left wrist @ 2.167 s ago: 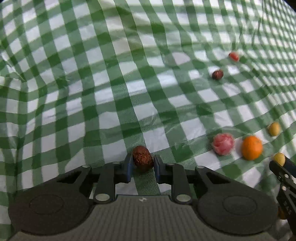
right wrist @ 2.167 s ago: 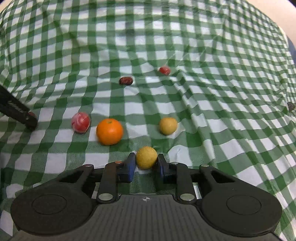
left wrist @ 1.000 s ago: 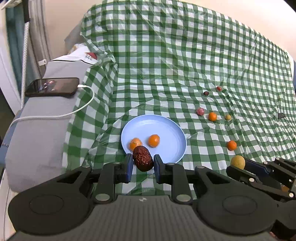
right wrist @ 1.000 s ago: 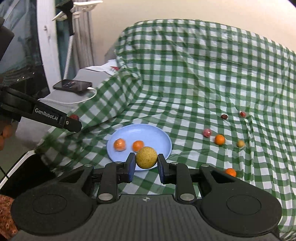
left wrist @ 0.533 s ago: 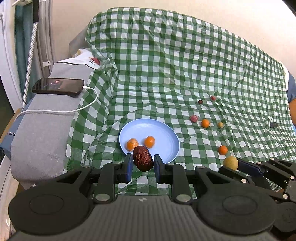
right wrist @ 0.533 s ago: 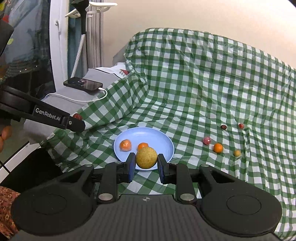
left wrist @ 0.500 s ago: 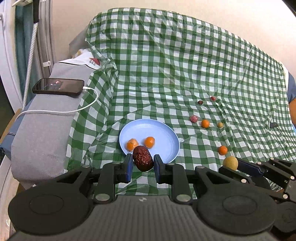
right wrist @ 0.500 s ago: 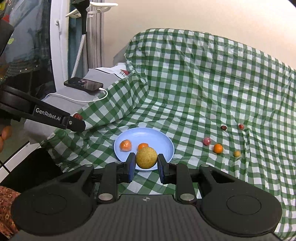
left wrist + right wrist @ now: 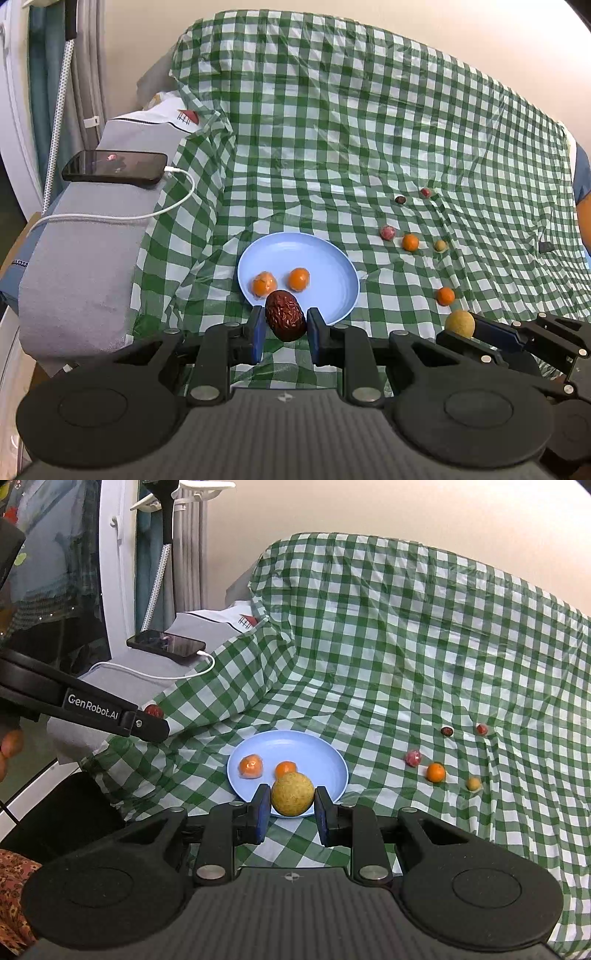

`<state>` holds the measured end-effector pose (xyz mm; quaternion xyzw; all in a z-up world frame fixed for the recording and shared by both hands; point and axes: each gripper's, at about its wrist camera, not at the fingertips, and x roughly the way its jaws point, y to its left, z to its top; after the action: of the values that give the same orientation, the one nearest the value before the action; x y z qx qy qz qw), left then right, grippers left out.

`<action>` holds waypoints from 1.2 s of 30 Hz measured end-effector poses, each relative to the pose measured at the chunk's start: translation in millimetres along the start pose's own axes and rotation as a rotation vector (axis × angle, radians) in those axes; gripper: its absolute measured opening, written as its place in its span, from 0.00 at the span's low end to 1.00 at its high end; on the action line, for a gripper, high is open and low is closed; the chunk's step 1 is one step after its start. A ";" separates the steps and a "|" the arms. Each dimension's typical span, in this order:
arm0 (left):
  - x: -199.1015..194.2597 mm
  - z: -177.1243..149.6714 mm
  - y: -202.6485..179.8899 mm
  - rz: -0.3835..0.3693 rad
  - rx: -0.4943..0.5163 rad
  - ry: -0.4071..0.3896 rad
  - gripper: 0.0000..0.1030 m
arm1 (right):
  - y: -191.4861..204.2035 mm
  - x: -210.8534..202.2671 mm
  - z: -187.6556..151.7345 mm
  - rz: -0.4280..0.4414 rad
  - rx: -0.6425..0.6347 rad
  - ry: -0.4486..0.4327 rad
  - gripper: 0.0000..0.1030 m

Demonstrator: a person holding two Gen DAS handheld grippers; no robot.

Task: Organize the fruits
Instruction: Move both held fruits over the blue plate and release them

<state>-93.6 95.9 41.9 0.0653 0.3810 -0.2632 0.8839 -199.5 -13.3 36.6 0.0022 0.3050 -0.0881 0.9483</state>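
My left gripper [image 9: 285,332] is shut on a wrinkled dark red date [image 9: 285,315], held above the near rim of a light blue plate [image 9: 332,273]. The plate holds two orange fruits [image 9: 298,279]. My right gripper [image 9: 291,814] is shut on a yellow round fruit [image 9: 292,794], held above the near edge of the same plate [image 9: 317,755]. In the left wrist view the right gripper [image 9: 476,326] shows at the lower right with the yellow fruit [image 9: 459,324]. In the right wrist view the left gripper [image 9: 149,722] reaches in from the left, the date's tip [image 9: 153,711] showing.
Several small fruits lie on the green checked cloth right of the plate: a pink one [image 9: 387,232], an orange one [image 9: 410,242], a yellow one [image 9: 440,245], another orange one [image 9: 445,295], two dark red ones [image 9: 400,199]. A phone [image 9: 114,167] on its cable lies on a grey cushion at left.
Both grippers have lifted off the cloth with their fruit and pulled back toward the plate. In the last half second they have hardly moved.
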 end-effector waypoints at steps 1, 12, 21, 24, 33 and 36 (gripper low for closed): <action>1.5 0.0 0.4 0.001 0.000 0.003 0.25 | 0.1 1.3 -0.1 0.000 0.000 0.004 0.26; 26.8 6.7 9.5 0.002 -0.018 0.058 0.25 | 0.5 23.7 2.8 0.012 -0.014 0.067 0.26; 58.0 25.1 22.0 0.022 -0.033 0.091 0.25 | -10.5 54.5 6.0 0.005 0.000 0.122 0.26; 71.6 33.1 21.8 0.043 -0.016 0.097 0.25 | -16.6 70.0 7.8 0.002 0.013 0.148 0.26; 134.1 54.7 12.8 0.027 0.020 0.166 0.25 | -30.1 131.1 14.4 -0.004 0.067 0.209 0.26; 158.7 58.9 9.6 0.023 0.029 0.194 0.25 | -32.7 153.1 14.8 0.000 0.073 0.235 0.26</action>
<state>39.6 19.5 -30.0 0.1074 0.4603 -0.2510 0.8448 -74.2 -71.7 -38.3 0.0469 0.4108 -0.0984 0.9052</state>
